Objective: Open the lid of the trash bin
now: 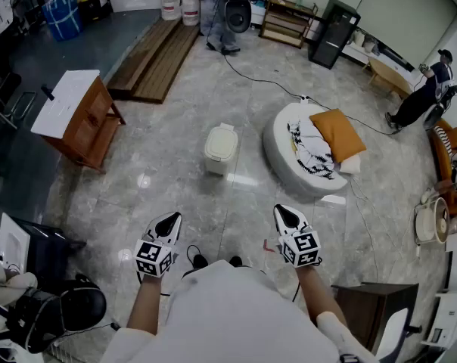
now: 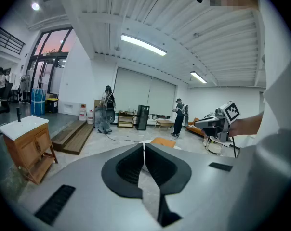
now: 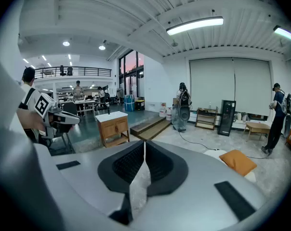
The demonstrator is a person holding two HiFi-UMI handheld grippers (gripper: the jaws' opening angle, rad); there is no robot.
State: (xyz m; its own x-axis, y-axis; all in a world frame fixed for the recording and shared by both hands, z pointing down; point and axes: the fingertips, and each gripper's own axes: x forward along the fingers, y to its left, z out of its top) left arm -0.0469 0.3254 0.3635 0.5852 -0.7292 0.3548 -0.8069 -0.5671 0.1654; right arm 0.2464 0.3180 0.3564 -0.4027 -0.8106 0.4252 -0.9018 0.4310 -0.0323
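A small cream trash bin (image 1: 219, 149) with its lid down stands on the grey tiled floor, a good way ahead of me. My left gripper (image 1: 168, 219) is held close in front of my body, its jaws shut with nothing between them. My right gripper (image 1: 285, 215) is level with it on the right, also shut and empty. Both point roughly toward the bin but stay well short of it. Each gripper view shows its own jaws closed tip to tip, the left gripper (image 2: 144, 145) and the right gripper (image 3: 144, 144); the bin is hidden behind them.
A round white floor cushion (image 1: 285, 148) carrying an orange pillow (image 1: 337, 134) lies right of the bin. A wooden cabinet (image 1: 77, 118) stands at the left, a cable (image 1: 259, 80) crosses the floor behind. A person (image 1: 429, 89) stands at far right. A black chair (image 1: 69, 305) is near left.
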